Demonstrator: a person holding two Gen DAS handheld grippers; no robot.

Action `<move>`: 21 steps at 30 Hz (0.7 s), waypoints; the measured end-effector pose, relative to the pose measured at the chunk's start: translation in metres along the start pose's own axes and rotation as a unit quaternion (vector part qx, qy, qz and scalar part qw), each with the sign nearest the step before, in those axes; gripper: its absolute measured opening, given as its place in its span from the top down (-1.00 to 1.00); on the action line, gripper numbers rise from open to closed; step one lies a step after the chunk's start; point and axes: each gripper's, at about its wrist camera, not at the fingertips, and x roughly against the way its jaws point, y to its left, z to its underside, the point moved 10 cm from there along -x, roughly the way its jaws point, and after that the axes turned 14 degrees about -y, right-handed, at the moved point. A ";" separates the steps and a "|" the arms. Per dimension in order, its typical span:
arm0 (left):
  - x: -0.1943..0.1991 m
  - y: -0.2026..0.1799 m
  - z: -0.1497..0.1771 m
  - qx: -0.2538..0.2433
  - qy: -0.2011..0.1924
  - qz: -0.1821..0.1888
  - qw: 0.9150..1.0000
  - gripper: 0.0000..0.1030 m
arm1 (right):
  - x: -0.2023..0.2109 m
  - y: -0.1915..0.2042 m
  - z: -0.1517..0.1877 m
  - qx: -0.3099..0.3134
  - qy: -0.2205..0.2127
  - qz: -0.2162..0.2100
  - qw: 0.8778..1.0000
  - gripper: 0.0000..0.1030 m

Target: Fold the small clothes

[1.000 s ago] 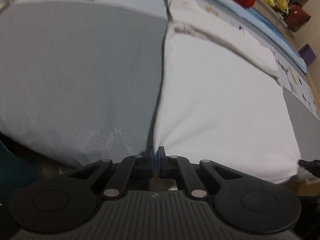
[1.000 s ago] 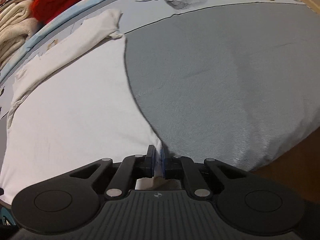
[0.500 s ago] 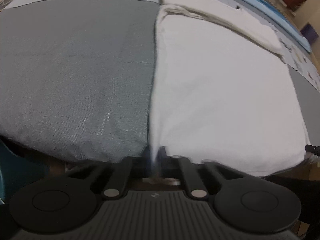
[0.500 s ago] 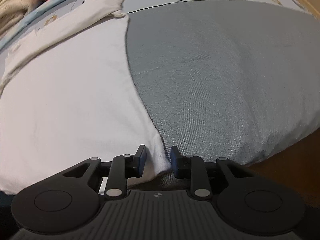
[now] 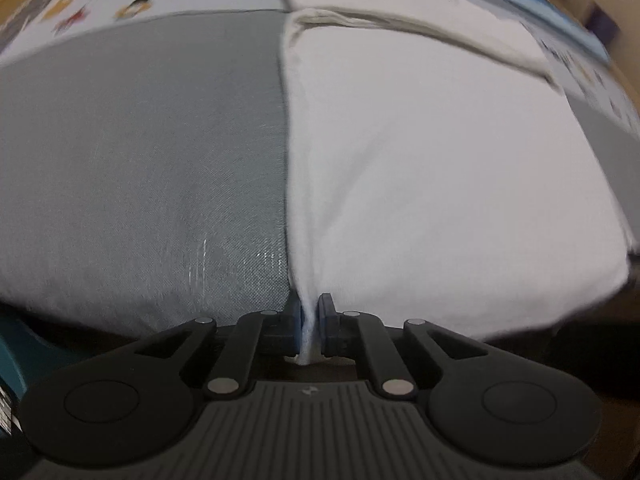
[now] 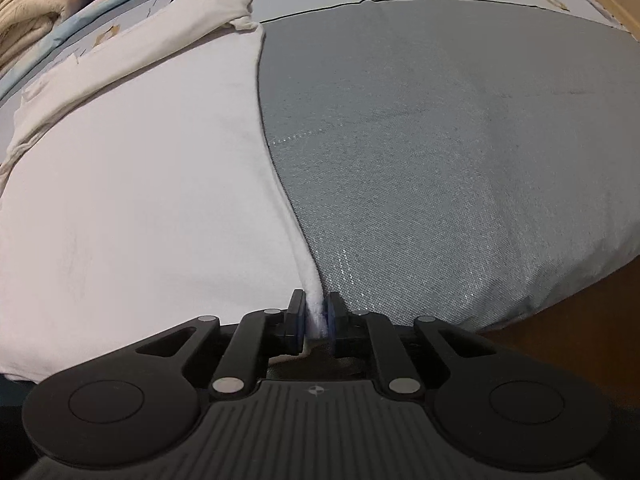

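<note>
Jaws of the left gripper part slightly, a pinch of white shirt hem between them; jaws of the right gripper close on the opposite hem corner, cloth pressed between the pads. The shirt lies flat on a grey mat, sleeves already folded across the far end. Judged progress: sleeve folds done; the lengthwise fold of the body remains.

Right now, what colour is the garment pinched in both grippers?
White: the white cloth garment, clearest in the right wrist view, lies on a grey woven surface.
</note>
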 end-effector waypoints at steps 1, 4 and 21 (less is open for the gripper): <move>0.000 0.002 0.000 0.012 0.002 -0.001 1.000 0.85 | 0.000 0.000 0.000 0.000 0.000 0.000 1.000 0.78; 0.002 0.003 -0.002 0.009 0.002 -0.004 1.000 0.89 | 0.000 0.003 0.000 0.008 0.000 -0.002 1.000 0.84; 0.001 0.000 -0.005 0.015 0.004 0.005 1.000 0.86 | 0.002 -0.002 0.000 0.003 -0.005 0.005 1.000 0.65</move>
